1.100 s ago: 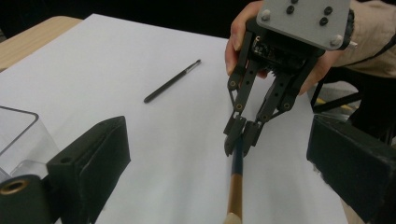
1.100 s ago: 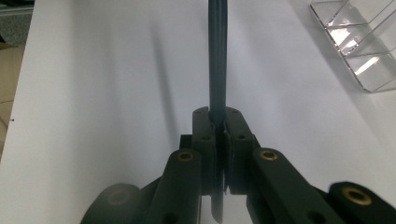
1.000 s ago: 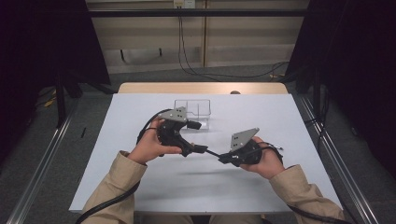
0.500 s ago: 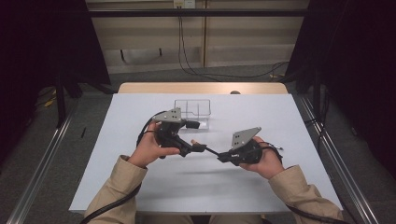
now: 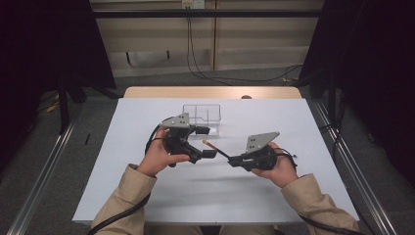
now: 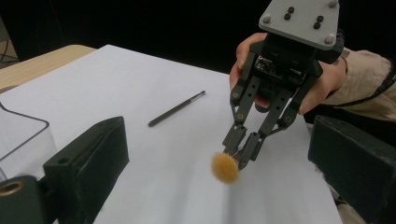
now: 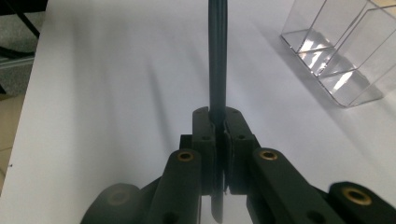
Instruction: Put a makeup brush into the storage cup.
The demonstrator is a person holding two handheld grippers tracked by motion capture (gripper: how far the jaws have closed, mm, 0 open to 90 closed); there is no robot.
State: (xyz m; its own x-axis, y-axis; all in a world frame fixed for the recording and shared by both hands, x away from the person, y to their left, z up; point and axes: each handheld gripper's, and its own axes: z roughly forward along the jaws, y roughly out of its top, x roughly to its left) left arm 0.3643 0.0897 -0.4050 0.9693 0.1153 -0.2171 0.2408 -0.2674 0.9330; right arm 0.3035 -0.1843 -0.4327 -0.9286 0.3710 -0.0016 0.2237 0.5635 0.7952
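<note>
Right gripper, frame centre, clamps makeup brush by handle, bristle tip aimed up-left. Left gripper spread wide, empty, beside tip. Risk: thin handle pivots in pinch, brush misses clear organizer.

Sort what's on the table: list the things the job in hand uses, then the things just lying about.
In use:
- right gripper, shut on the brush
- brush, dark handle, tan bristle head
- left gripper, jaws open
- clear divided box, just beyond the grippers

Lying about:
- thin dark stick, flat on the white table
</note>
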